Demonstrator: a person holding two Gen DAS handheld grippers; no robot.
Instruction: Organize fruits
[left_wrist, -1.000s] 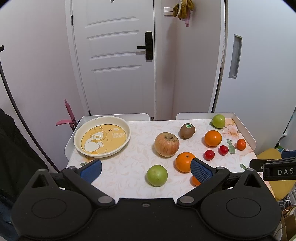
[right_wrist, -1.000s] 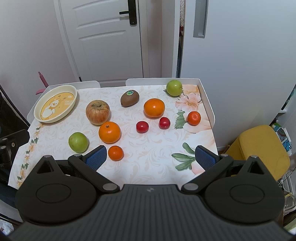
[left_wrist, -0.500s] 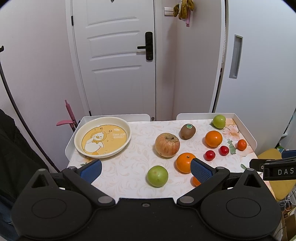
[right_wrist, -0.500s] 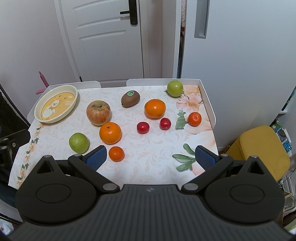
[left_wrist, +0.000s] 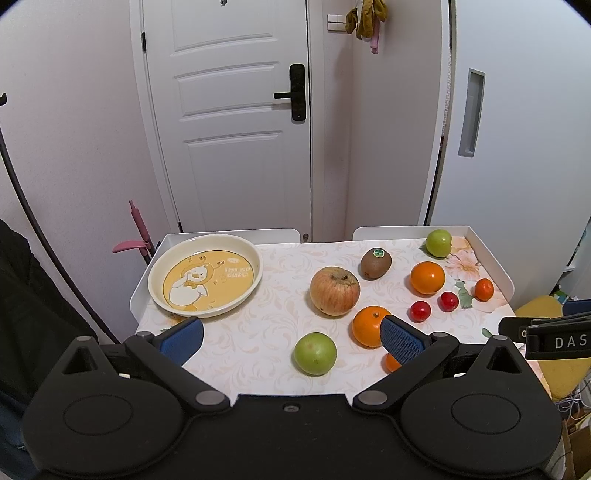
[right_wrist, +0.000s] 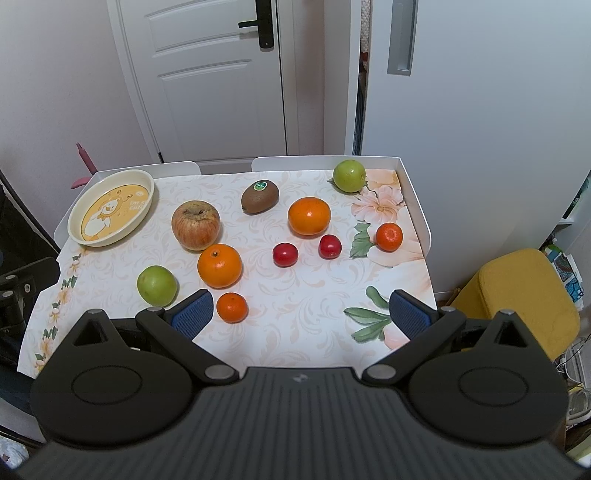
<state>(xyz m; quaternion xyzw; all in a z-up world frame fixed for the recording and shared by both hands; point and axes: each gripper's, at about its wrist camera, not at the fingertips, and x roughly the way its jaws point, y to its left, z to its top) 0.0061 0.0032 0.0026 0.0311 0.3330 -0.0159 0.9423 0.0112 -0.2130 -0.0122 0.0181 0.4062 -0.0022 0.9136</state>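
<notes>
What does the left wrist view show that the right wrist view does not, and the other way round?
Only the left wrist view shows the items hung by the switch and the right gripper from the side.

Only the right wrist view shows the small mandarin whole and the yellow stool in full.

Both show the duck plate, apple, kiwi, two green fruits, oranges and red tomatoes, and the open left gripper.

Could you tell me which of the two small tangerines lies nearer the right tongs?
The small tangerine just ahead of the right tongs, beside their left finger; the other tangerine sits far back near the tray's right wall.
</notes>
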